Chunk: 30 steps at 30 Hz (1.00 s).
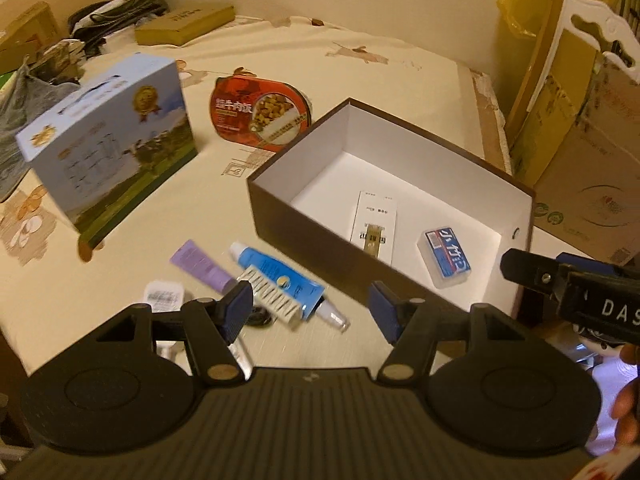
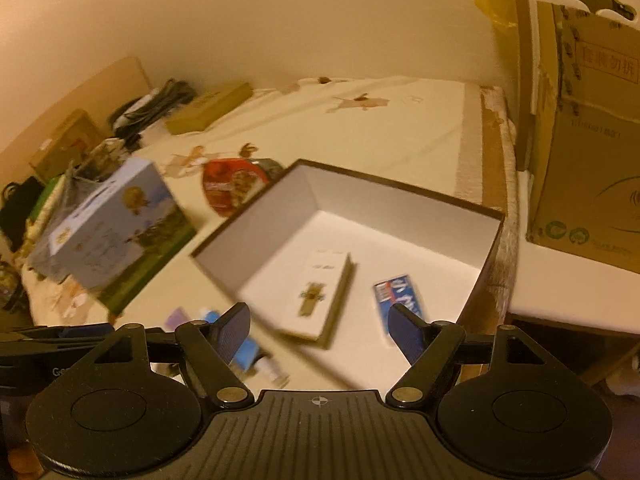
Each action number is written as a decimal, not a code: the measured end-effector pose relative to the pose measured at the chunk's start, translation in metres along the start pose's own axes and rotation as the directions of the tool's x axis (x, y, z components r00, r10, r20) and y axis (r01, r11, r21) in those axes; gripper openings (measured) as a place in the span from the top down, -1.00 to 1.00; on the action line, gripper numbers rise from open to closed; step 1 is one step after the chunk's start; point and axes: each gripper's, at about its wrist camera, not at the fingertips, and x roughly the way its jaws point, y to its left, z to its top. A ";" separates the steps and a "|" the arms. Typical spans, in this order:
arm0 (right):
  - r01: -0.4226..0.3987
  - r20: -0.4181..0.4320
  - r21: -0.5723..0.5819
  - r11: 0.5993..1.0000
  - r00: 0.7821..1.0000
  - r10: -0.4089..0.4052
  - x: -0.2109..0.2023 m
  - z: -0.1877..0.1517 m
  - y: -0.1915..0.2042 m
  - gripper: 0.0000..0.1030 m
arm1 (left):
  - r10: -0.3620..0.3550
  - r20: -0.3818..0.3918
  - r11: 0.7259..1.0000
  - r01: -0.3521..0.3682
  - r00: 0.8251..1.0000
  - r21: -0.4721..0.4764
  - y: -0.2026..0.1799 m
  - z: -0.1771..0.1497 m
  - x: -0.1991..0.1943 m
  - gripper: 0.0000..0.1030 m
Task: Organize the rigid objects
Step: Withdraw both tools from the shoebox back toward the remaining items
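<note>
Left gripper (image 1: 310,312): my jaws stand wide and empty, low centre of frame, poised over the loose items.
Right gripper (image 2: 320,330): spread too, holding nothing, above the box's near edge.
Box (image 1: 280,208): centre right, lid off to take things; a white carton (image 1: 374,224) and blue case (image 1: 446,258) lie inside.
Tubes: blue tube (image 1: 280,280) and purple tube (image 1: 202,266) lie outside, lower left, likely next.

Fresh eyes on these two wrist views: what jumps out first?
The open brown box with its white inside, at centre, holds a white carton and a small blue case. Left of it stands a big blue printed box, tilted; a red food tray lies behind. Tubes lie before the box, beyond the open left tool.
</note>
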 end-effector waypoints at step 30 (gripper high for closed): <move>-0.093 -0.040 -0.143 0.985 0.995 0.088 -0.074 -0.068 0.075 -0.42 | 0.089 0.034 0.990 -0.084 0.995 -0.114 0.079 -0.117 -0.115 -0.17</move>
